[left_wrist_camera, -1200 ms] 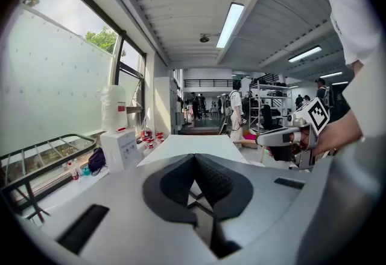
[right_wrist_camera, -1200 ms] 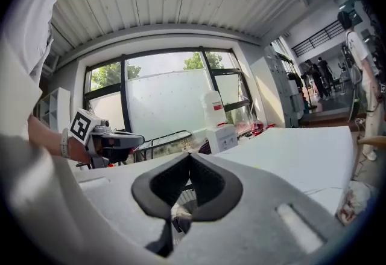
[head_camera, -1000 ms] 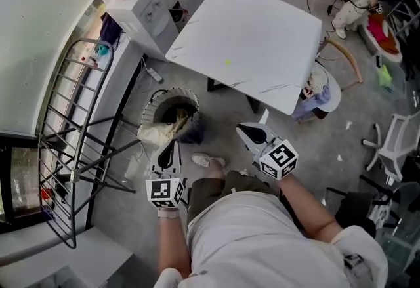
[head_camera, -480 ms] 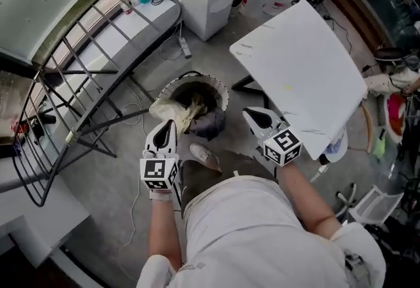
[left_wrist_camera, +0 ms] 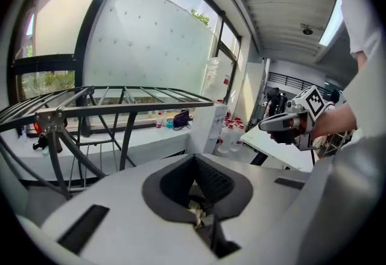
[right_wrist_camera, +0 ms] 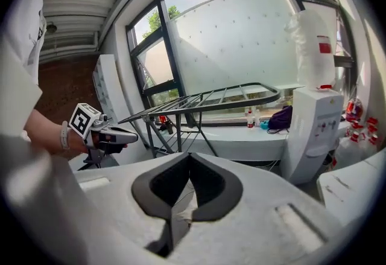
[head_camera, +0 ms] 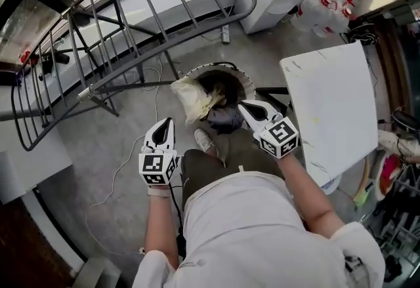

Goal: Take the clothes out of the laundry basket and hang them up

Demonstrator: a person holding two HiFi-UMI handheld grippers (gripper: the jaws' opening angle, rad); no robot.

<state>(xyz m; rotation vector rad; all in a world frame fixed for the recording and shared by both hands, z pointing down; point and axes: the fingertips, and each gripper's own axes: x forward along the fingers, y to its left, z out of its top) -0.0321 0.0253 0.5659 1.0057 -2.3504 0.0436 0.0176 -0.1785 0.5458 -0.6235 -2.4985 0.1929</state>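
None of the clothes hang yet: the drying rack stands bare, so by my reading the whole job remains. The laundry basket sits on the floor before the person, a cream garment spilling over its rim, a dark garment beside it. The left claw and right claw hover nearby, each pressed together and empty.

Drying rack cut off at top edge, laundry basket rim partly behind right tool
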